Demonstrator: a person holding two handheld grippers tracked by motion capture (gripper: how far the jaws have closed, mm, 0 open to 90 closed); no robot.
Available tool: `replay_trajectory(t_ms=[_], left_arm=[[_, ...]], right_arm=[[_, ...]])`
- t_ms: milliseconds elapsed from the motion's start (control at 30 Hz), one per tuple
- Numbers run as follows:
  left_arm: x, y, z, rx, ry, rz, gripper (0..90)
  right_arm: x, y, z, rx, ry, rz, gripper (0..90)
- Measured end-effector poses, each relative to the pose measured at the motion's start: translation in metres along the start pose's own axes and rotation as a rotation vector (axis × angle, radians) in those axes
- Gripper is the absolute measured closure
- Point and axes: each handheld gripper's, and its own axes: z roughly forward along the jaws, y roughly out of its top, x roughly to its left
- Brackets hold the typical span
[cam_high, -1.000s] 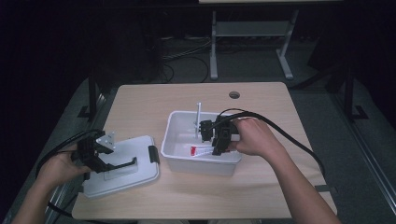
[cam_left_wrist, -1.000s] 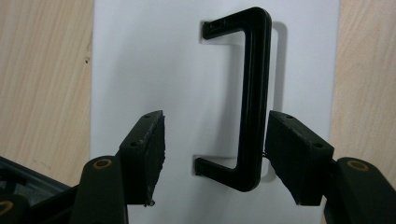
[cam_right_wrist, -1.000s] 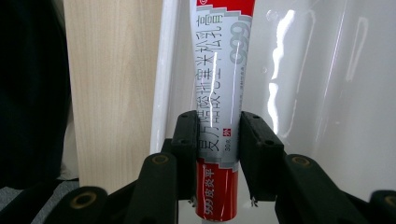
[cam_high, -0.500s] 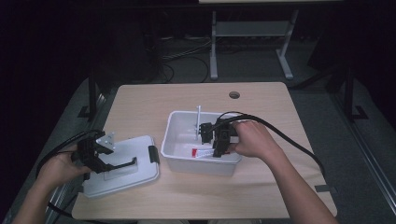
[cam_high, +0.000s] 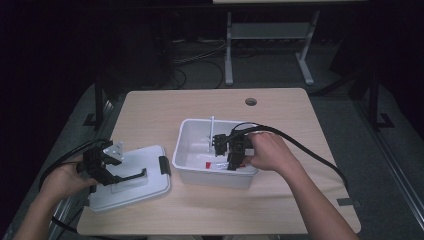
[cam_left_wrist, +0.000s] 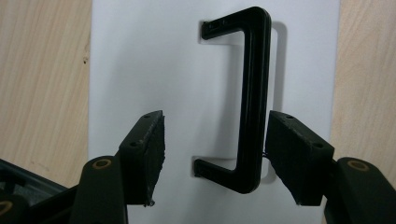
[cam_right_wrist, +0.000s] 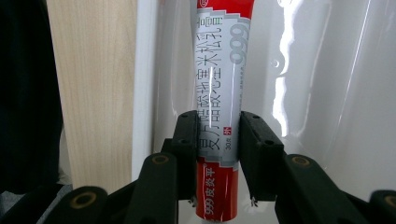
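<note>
In the right gripper view the right claw (cam_right_wrist: 216, 154) is closed tight on a red and silver ointment tube (cam_right_wrist: 219, 93), one jaw pressed to each side of it near its red end. The tube runs away from the camera toward 12 o'clock, over the glossy floor of a white plastic bin (cam_right_wrist: 327, 93), with the bin's wall and a strip of wooden tabletop (cam_right_wrist: 91, 93) at 9 o'clock.

In the left gripper view the left claw (cam_left_wrist: 215, 158) stands wide open over a white lid (cam_left_wrist: 154, 56). The lid's black handle (cam_left_wrist: 252, 93) lies between the jaws, its long bar just beside the jaw at 3 o'clock; whether it touches that jaw I cannot tell. The other jaw is well apart from the handle.

From the high view, the left claw (cam_high: 131, 176) sits at about 8 o'clock on the tabletop (cam_high: 165, 107), held by the person's left hand (cam_high: 62, 178) over the lid (cam_high: 150, 187), which lies flat near the front edge. Just beside it toward 3 o'clock stands the bin (cam_high: 192, 132), near the tabletop's middle. The right hand (cam_high: 267, 152) holds the right claw (cam_high: 227, 165) down inside the bin by its near wall, where the tube (cam_high: 209, 164) shows as a small red spot. A thin white stick (cam_high: 212, 131) leans upright against the bin's far wall. At 1 o'clock, near the far edge, is a round cable hole (cam_high: 251, 101).
</note>
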Motion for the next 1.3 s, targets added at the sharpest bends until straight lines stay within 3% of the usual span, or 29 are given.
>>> replay_trajectory(t_ms=[1300], left_arm=[[0.000, 0.001, 0.003, 0.001, -0.002, 0.005, 37.3]], right_arm=[[-0.010, -0.005, 0.026, 0.016, 0.029, 0.032, 68.0]])
